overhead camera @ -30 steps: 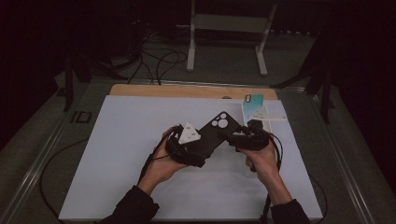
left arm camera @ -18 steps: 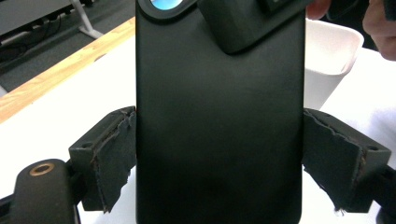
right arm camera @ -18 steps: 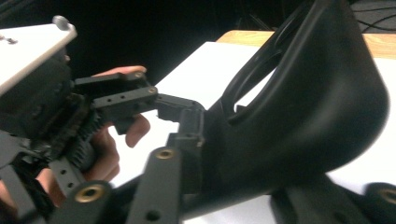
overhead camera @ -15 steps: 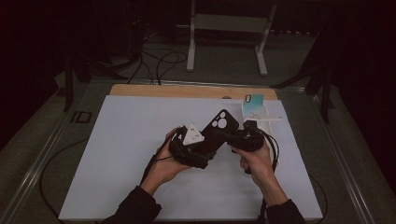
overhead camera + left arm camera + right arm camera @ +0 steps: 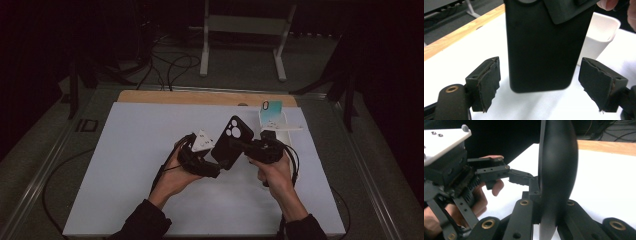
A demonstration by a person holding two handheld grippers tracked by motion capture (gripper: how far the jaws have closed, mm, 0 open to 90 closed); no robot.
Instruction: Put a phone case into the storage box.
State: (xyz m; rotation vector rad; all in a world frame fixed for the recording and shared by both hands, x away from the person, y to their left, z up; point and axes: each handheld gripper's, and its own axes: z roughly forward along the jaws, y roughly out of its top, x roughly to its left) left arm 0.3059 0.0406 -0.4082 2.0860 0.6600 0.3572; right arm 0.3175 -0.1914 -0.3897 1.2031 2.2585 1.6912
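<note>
The white table mat (image 5: 150, 175) is lying under both hands. Above it, the black matte phone case (image 5: 227, 142) is standing tilted between the grippers, its long axis running away from the person, camera cut-outs at the far end. The right gripper (image 5: 246, 147), jaws having just been closing, is clenching the case edge-on (image 5: 556, 182). The left gripper (image 5: 541, 86) is standing released, its pads either side of the case's near end without touching. Beyond the right gripper, a white plastic bin (image 5: 602, 32) is holding a pale teal card (image 5: 272, 110)

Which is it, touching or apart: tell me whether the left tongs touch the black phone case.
Apart. In the left gripper view the black phone case hangs between the left tongs, with white table visible in the gap on each side of it.
</note>
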